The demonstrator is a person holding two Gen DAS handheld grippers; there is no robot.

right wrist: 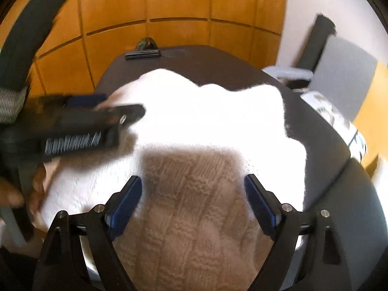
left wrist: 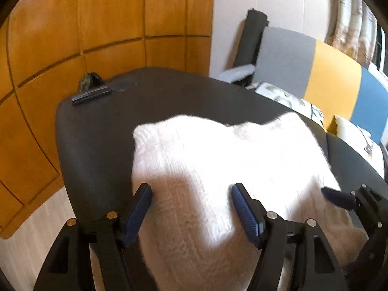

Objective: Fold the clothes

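A fluffy white knitted sweater (left wrist: 218, 150) lies spread over a dark table (left wrist: 97, 131), bright in sunlight and shaded near me. My left gripper (left wrist: 191, 191) hovers over its near part, open, with only the knit below the blue pads. At the right edge of that view, one blue pad (left wrist: 335, 197) of the right gripper rests low by the sweater's side. In the right wrist view the sweater (right wrist: 206, 111) fills the middle. My right gripper (right wrist: 192, 181) stands open above it, holding nothing. The left gripper (right wrist: 123, 103) comes in blurred from the left, over the sweater's left edge.
A black clip-like bar (left wrist: 91, 94) lies at the table's far corner (right wrist: 142, 54). Wooden wall panels (left wrist: 97, 24) stand behind it. A chair with a grey armrest (right wrist: 288, 72) and a sofa in grey, yellow and blue (left wrist: 327, 72) with cushions stand to the right.
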